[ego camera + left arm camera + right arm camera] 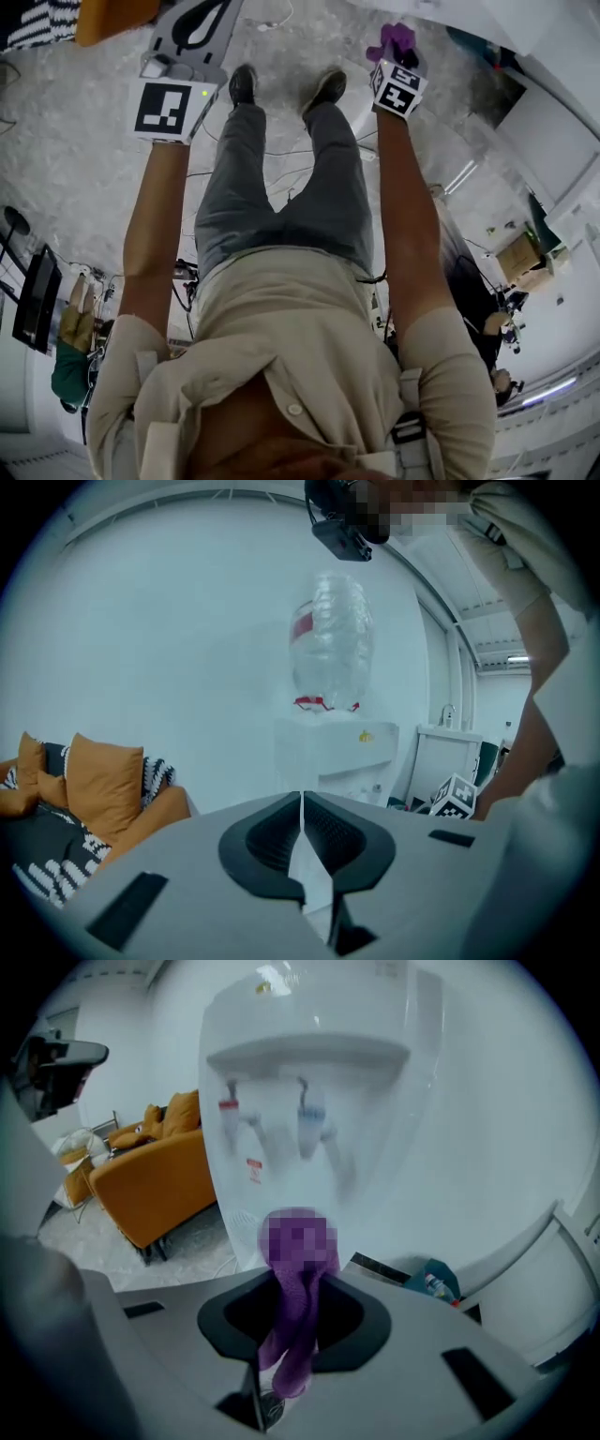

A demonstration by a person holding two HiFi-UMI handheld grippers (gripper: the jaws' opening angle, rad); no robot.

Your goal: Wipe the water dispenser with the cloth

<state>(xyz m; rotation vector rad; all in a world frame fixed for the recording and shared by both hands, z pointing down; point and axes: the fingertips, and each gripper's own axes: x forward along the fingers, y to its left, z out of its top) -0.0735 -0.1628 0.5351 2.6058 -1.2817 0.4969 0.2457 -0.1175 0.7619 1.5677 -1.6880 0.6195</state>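
Observation:
The white water dispenser fills the right gripper view, close ahead, with its two taps under the top ledge. My right gripper is shut on a purple cloth that hangs from the jaws; the cloth also shows in the head view, bunched beyond that gripper. In the left gripper view the dispenser stands farther off, its clear bottle on top. My left gripper is shut with nothing in it, and in the head view it is held out at the left.
An orange sofa with cushions stands left of the dispenser. A white cabinet with a tap is to its right. Cables trail over the pale speckled floor. Other people are at the room's edges.

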